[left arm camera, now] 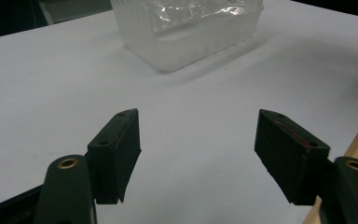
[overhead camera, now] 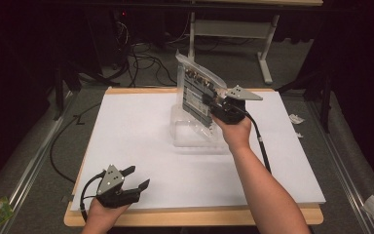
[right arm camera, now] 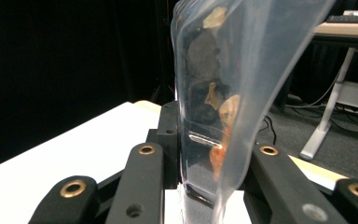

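Left hand-held gripper (overhead camera: 135, 177): released, jaws spread wide with nothing between them; it rests at the near-left edge of the worktop (overhead camera: 126, 126), pointing across the white sheet toward the clear plastic tub (left arm camera: 186, 35).

Clear plastic tub: stands mid-worktop, just beyond centre; translucent, rectangular, open at the top, with crinkled clear film visible inside in the left gripper view.

Clear pouch (overhead camera: 199, 90): held up in the air directly over the tub, roughly upright and tilted a little; lower edge at or just inside the tub's mouth, cannot tell which.

Pouch appearance: glossy transparent bag, flat and stiff-looking, sealed strip along the top. Contents dark with pale and orange-brown pieces pressed against the film (right arm camera: 214, 93); exact contents not identifiable.

Right hand-held gripper (overhead camera: 209, 103): clenched on the pouch's side edge; in the right gripper view the film runs straight up between the two black jaws.

Step in hand (judgement): moving the pouch at the tub, either lowering it in or lifting it out.

How to do it well (judgement): keep the pouch vertical and square to the tub's long side so its corners clear the rim; move slowly, as the light tub could slide or tip. The idle left gripper could steady the tub wall. Keep the pinch firm; slick film may slip.
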`<action>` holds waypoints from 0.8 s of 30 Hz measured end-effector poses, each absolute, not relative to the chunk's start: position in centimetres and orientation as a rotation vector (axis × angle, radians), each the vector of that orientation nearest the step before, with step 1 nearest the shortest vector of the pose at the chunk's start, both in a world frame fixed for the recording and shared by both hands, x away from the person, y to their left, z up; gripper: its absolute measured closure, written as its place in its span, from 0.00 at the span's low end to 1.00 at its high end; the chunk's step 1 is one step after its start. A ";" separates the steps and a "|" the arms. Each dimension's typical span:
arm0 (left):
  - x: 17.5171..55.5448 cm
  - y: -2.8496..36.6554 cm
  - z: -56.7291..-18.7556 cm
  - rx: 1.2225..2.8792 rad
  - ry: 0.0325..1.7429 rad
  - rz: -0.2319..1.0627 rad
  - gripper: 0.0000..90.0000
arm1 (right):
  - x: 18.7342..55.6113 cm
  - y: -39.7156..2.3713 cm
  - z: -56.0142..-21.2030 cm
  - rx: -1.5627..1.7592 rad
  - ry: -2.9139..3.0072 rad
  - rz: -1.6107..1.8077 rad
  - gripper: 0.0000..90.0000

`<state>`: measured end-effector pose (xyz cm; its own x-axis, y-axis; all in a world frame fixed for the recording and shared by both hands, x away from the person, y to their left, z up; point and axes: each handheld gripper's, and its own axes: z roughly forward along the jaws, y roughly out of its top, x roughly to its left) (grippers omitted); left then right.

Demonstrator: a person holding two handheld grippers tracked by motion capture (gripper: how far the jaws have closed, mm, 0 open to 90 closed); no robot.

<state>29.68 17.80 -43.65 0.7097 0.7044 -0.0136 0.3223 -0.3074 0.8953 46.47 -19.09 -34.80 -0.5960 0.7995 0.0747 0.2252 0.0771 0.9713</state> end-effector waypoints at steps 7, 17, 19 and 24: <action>29.6 17.7 -43.8 1.916 0.805 0.449 0.35 | 47.4 -19.1 -36.0 1.018 1.898 1.515 0.83; 29.7 17.7 -43.9 1.920 0.805 0.444 0.35 | 47.7 -18.7 -37.1 1.006 1.925 1.494 0.83; 29.7 17.7 -43.9 1.919 0.807 0.441 0.35 | 47.7 -18.6 -37.2 1.012 1.926 1.493 0.83; 29.7 17.6 -43.9 1.917 0.806 0.439 0.35 | 47.7 -18.2 -37.7 1.001 1.949 1.472 0.83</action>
<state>29.68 17.65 -43.87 0.7155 0.6976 -0.0380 0.3467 -0.3074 0.8861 47.73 -18.19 -37.68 -0.6067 0.7938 0.0418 0.2576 0.1466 0.9551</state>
